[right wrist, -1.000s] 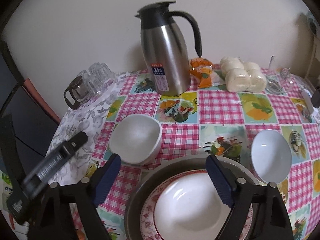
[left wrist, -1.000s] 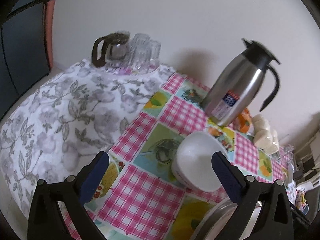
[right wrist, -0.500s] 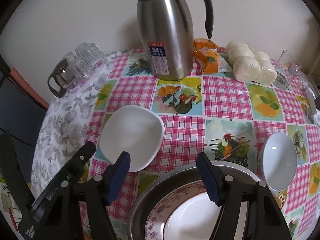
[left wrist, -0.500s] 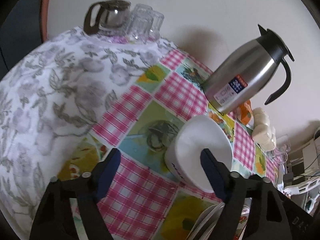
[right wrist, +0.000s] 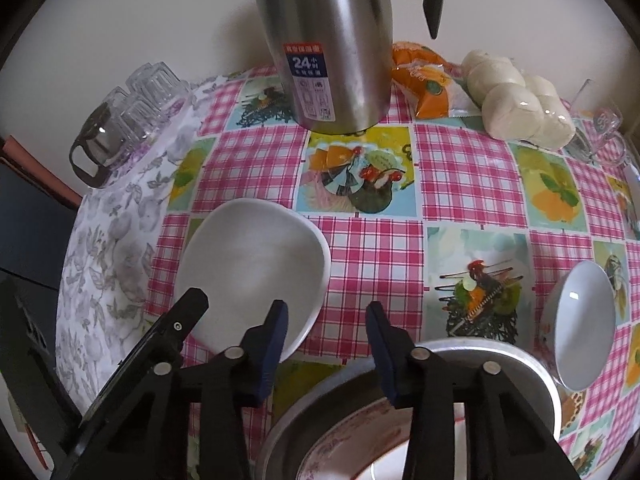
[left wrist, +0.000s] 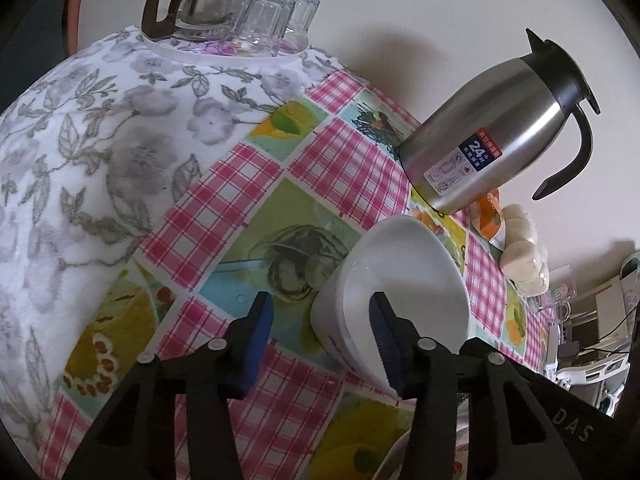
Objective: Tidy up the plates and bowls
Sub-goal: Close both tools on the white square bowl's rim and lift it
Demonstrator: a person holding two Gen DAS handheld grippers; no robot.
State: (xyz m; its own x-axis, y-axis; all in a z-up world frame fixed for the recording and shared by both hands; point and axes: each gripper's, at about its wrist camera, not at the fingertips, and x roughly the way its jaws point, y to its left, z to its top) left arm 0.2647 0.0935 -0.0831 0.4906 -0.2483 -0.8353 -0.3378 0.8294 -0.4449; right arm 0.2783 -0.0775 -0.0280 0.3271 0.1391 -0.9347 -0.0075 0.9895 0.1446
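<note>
Nearest, at the bottom of the right wrist view: a metal basin [right wrist: 532,372] with a red-patterned plate [right wrist: 340,444] nested inside, evidently the collecting spot for the crockery. Above its rim hovers the right gripper [right wrist: 326,320], jaws released and grasping nothing, seemingly on standby.

Just to the left, on the checked worktop [right wrist: 460,176], sits the white square bowl [right wrist: 256,268], standing alone and so probably next for stacking. Straddling that bowl's near wall is the left gripper [left wrist: 320,312]: one blue pad inside the bowl, the other outside over the cloth. Jaws parted and not yet clenched on the wall; contact between inner pad and bowl hard to judge. Likely lined up this way to pinch the rim for a lift toward the basin.

Off to the right, a smaller round white bowl [right wrist: 580,320] just beside the basin's rim, touching or not unclear.

Farther back: a steel thermos jug [right wrist: 324,40], an orange packet [right wrist: 424,80] and bagged buns [right wrist: 520,100], all well apart from the crockery. Far left, on a floral cloth [left wrist: 80,140], upturned glasses [left wrist: 276,12] and a glass pot [left wrist: 200,4] on a tray.
</note>
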